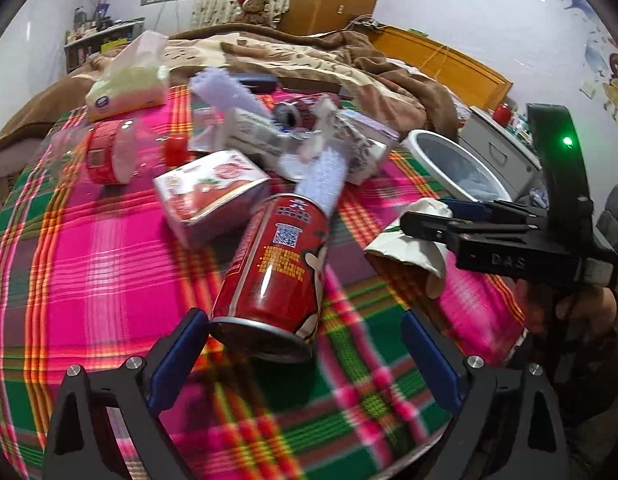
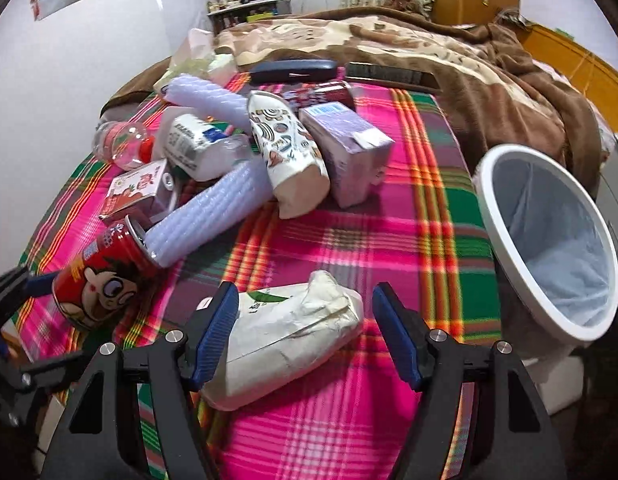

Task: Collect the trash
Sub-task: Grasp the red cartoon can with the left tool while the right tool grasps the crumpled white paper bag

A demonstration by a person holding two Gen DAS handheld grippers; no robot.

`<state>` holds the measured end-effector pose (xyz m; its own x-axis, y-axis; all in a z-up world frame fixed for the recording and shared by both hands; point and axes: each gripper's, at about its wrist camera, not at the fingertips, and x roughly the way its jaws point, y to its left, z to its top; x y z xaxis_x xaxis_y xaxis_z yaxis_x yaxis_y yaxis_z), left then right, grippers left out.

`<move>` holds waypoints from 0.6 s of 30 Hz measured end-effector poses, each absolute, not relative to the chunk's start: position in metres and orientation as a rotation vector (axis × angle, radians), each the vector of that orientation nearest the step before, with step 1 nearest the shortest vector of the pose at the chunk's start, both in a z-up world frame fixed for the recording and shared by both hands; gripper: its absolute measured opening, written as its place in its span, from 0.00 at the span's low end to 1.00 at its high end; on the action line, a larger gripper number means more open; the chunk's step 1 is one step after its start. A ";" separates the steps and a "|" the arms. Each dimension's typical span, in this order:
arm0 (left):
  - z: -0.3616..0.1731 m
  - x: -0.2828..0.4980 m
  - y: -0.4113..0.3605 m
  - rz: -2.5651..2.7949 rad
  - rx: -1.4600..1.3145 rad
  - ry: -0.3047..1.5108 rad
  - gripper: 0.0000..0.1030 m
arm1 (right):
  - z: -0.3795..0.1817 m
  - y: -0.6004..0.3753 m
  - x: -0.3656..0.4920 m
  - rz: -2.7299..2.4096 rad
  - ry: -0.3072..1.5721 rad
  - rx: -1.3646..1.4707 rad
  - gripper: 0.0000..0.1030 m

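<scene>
A red drink can (image 1: 275, 268) lies on the plaid cloth, its base between the wide-open fingers of my left gripper (image 1: 305, 364); it also shows in the right wrist view (image 2: 105, 276). A crumpled white paper carton (image 2: 289, 344) lies between the open fingers of my right gripper (image 2: 305, 336), the left pad touching it; it shows in the left wrist view (image 1: 409, 240) under the right gripper (image 1: 437, 220). A white bin with a liner (image 2: 549, 240) stands at the table's right edge, and shows in the left wrist view (image 1: 457, 164).
A pile of trash sits behind: a strawberry carton (image 1: 213, 192), a clear bottle with a red label (image 1: 113, 152), ribbed plastic tubes (image 2: 217, 208), a patterned paper cup (image 2: 285, 152), a purple carton (image 2: 345, 144). A tissue pack (image 1: 129, 80) and a bed with a brown blanket (image 2: 469, 60) lie beyond.
</scene>
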<state>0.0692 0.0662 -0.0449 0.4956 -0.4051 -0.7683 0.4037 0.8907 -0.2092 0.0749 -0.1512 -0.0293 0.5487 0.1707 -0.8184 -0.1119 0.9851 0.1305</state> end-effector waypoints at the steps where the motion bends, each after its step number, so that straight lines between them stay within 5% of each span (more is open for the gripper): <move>1: -0.042 0.066 0.065 -0.474 0.007 0.919 0.95 | -0.029 -0.154 0.073 0.157 0.977 0.090 0.69; 10: -0.031 0.088 0.070 -0.375 0.032 0.863 0.95 | -0.040 -0.165 0.055 0.140 0.967 0.293 0.69; 18: -0.050 0.111 0.070 -0.339 0.006 0.927 0.95 | -0.049 -0.132 0.061 0.134 0.973 0.153 0.69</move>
